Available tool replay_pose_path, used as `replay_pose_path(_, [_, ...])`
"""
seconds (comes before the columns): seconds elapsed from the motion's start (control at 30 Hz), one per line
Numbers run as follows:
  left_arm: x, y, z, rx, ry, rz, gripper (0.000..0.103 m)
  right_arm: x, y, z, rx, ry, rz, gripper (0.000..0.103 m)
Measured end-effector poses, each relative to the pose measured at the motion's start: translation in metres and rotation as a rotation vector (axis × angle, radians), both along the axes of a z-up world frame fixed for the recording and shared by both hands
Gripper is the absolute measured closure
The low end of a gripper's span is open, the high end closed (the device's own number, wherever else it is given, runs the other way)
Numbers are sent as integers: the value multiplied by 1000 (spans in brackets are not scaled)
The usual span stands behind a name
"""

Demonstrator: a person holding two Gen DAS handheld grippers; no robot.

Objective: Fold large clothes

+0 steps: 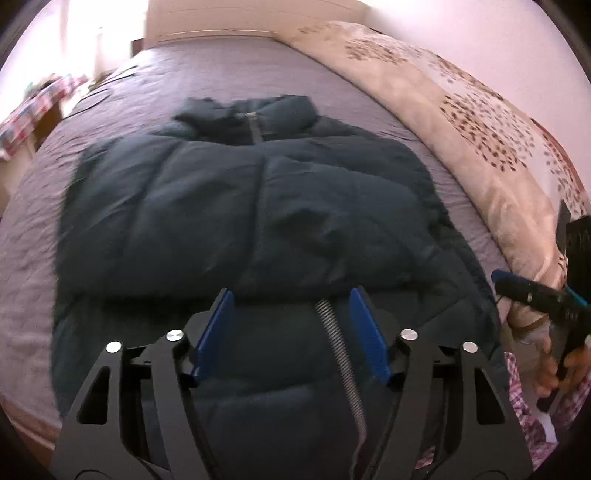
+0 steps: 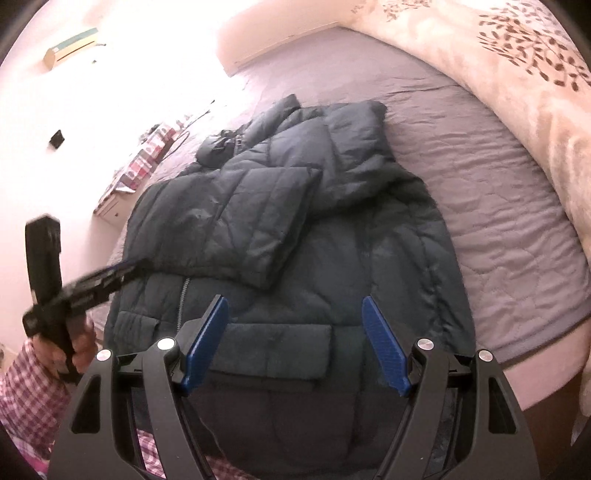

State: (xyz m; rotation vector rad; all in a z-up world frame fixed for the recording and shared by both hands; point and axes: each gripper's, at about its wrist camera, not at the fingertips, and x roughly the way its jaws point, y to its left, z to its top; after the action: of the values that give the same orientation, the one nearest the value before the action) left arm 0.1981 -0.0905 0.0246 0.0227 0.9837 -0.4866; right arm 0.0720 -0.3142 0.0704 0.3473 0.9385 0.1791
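Note:
A dark blue puffer jacket (image 1: 251, 221) lies front-up on the grey-purple bed, collar at the far end, both sleeves folded across its chest; it also shows in the right wrist view (image 2: 332, 229). Its zipper (image 1: 341, 354) runs down the lower front. My left gripper (image 1: 291, 299) is open and empty, hovering over the jacket's lower front, astride the zipper. My right gripper (image 2: 293, 306) is open and empty above the jacket's hem, over a flap pocket (image 2: 273, 350). Each gripper shows at the edge of the other's view, the right one (image 1: 532, 288) and the left one (image 2: 110, 275).
The bed sheet (image 2: 480, 192) is bare to the right of the jacket. A cream leaf-print duvet (image 1: 461, 110) is bunched along the right side. A checked cloth covers a bedside stand (image 1: 33, 107) at the left. The headboard (image 1: 221, 18) is at the far end.

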Motion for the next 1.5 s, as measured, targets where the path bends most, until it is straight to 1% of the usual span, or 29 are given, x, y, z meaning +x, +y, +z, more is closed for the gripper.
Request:
replay_pose_path(0.03, [-9, 11, -5, 2, 3, 26, 36, 3, 3, 1, 7, 0, 8, 29])
replay_pose_path(0.07, [-21, 16, -16, 2, 5, 47, 36, 9, 9, 2, 20, -2, 21, 29])
replay_pose_path(0.1, [-30, 31, -21, -8, 8, 86, 36, 12, 13, 3, 26, -4, 27, 29])
replay_pose_path(0.23, [-55, 84, -29, -48, 16, 239, 32, 32, 26, -1, 62, 23, 42, 29])
replay_pose_path(0.3, [-67, 104, -36, -56, 26, 310, 32, 46, 33, -8, 39, 49, 30, 29])
replay_pose_path(0.4, [-78, 135, -48, -41, 38, 406, 31, 66, 39, -21, 6, 101, -1, 30])
replay_pose_path(0.47, [-82, 150, -55, -28, 55, 451, 31, 78, 42, -33, -20, 146, -21, 44])
replay_pose_path(0.5, [-84, 157, -59, -20, 64, 473, 31, 82, 42, -37, -22, 165, -21, 63])
replay_pose_path(0.53, [-87, 164, -63, -16, 71, 491, 31, 87, 43, -42, -16, 183, -20, 76])
replay_pose_path(0.6, [-91, 174, -69, -9, 85, 515, 31, 90, 43, -38, -32, 168, -33, 87])
replay_pose_path(0.63, [-92, 177, -72, -3, 93, 525, 31, 92, 43, -33, -39, 149, -39, 90])
replay_pose_path(0.67, [-93, 179, -74, 1, 98, 531, 31, 92, 42, -28, -47, 135, -44, 91])
replay_pose_path(0.73, [-95, 184, -80, 9, 116, 540, 31, 94, 41, -23, -72, 117, -56, 91])
replay_pose_path(0.77, [-95, 185, -82, 10, 123, 541, 31, 95, 40, -25, -84, 125, -56, 91])
replay_pose_path(0.8, [-95, 185, -85, 14, 135, 543, 31, 95, 39, -28, -88, 145, -54, 91])
replay_pose_path(0.83, [-95, 186, -85, 15, 145, 541, 30, 97, 39, -35, -86, 180, -51, 90])
replay_pose_path(0.87, [-95, 186, -86, 18, 152, 539, 29, 97, 39, -38, -87, 193, -52, 88])
replay_pose_path(0.9, [-95, 186, -88, 24, 156, 539, 28, 96, 39, -38, -90, 197, -55, 83])
replay_pose_path(1.0, [-98, 186, -87, 33, 166, 529, 26, 86, 36, -29, -90, 166, -57, 60])
replay_pose_path(1.03, [-99, 186, -87, 37, 168, 525, 26, 80, 34, -23, -91, 139, -46, 56])
replay_pose_path(1.07, [-101, 187, -85, 43, 165, 522, 26, 74, 33, -18, -99, 122, -35, 54])
replay_pose_path(1.13, [-106, 188, -83, 49, 161, 517, 26, 55, 28, -7, -137, 75, -8, 48])
replay_pose_path(1.23, [-114, 193, -82, 42, 172, 509, 26, 27, 19, 0, -169, 45, 13, 45])
replay_pose_path(1.4, [-131, 201, -86, 54, 199, 505, 26, -34, -6, -4, -202, 55, 1, 42])
replay_pose_path(1.5, [-143, 206, -90, 36, 229, 497, 26, -62, -18, -10, -202, 82, -13, 40])
